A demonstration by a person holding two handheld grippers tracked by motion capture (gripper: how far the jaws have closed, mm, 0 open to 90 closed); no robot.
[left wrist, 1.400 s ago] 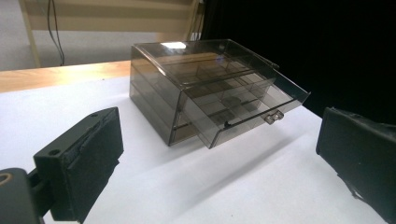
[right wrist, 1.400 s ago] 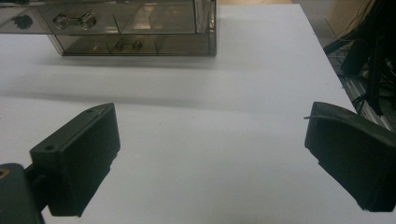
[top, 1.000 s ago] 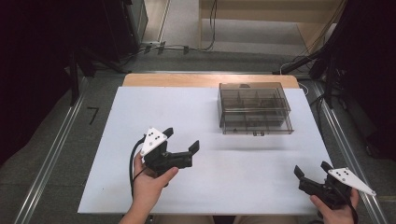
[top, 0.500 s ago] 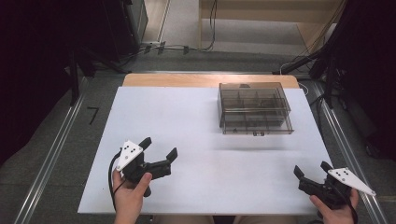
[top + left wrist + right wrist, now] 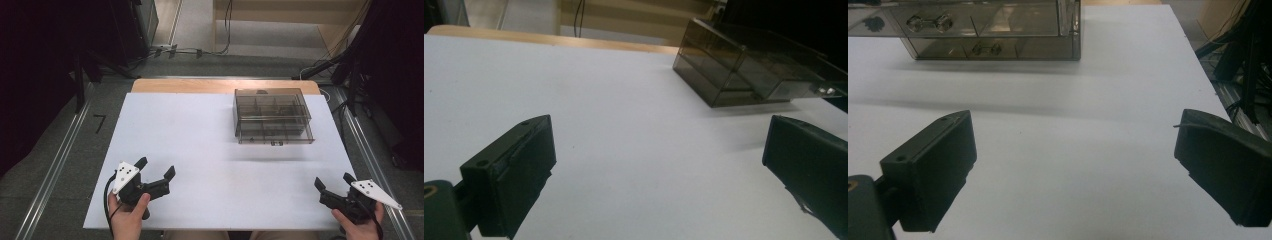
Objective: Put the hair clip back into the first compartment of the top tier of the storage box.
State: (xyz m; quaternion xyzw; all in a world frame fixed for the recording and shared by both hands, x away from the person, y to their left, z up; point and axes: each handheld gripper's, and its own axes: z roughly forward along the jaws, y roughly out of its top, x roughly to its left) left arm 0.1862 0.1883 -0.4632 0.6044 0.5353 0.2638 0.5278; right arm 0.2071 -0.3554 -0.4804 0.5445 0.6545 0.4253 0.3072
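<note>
Both grippers, left [image 5: 155,172] and right [image 5: 332,182], rested low at the near edge of the white surface [image 5: 200,135] with fingers wide apart and empty, well short of the closed box [image 5: 272,117] at the far right, so handling seemed unstarted.

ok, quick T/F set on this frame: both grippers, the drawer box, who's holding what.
1. The left gripper has its fingers spread with nothing between them. True.
2. The right gripper is shut on the smoky plastic drawer box. False: it is open, near the table's front right corner, well apart from the box.
3. The box sits on the white table in its far right part. True.
4. The box lies tipped on its side. False: it stands flat on its base.
5. Both grippers are held near the table's front edge. True.
</note>
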